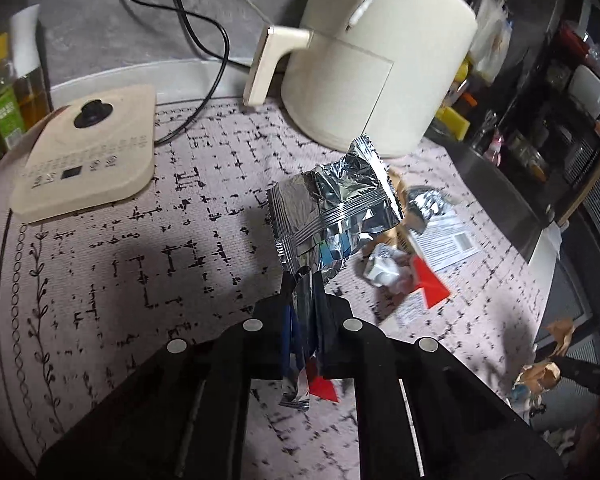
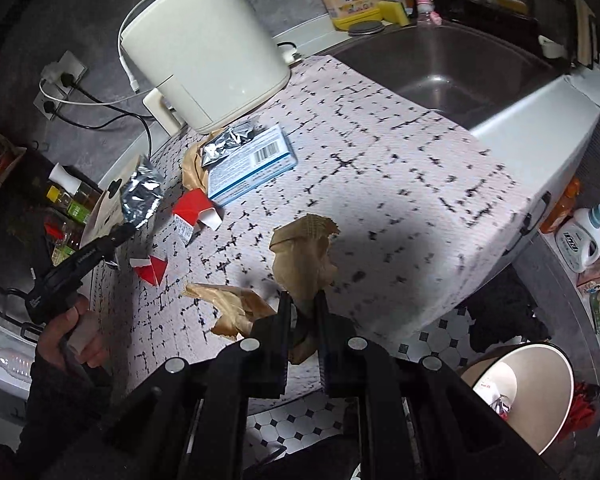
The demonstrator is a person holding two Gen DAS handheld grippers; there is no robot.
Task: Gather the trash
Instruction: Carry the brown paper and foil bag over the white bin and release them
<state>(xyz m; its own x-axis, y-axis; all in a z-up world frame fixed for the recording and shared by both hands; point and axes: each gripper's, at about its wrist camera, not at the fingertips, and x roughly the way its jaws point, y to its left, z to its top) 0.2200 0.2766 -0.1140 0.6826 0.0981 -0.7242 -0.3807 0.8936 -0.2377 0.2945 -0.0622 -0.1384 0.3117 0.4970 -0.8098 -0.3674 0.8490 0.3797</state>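
My left gripper (image 1: 303, 284) is shut on a crumpled silver foil wrapper (image 1: 332, 204) and holds it above the patterned counter mat (image 1: 140, 264). The right wrist view shows that same gripper (image 2: 128, 228) with the foil wrapper (image 2: 140, 196) at the left. My right gripper (image 2: 303, 300) is shut on a crumpled brown paper piece (image 2: 304, 256), lifted near the counter's front edge. Loose trash lies on the mat: a red and white carton scrap (image 2: 194, 210), a smaller red scrap (image 2: 154, 268), another brown paper scrap (image 2: 230, 306), a blue and white box (image 2: 252, 166) and a small foil piece (image 2: 224, 142).
A cream air fryer (image 2: 204, 48) stands at the back of the counter, with a kettle base (image 1: 88, 152) to its left. A steel sink (image 2: 452, 68) lies at the right. A beige bin (image 2: 520, 392) stands on the tiled floor (image 2: 284, 428) below the counter edge.
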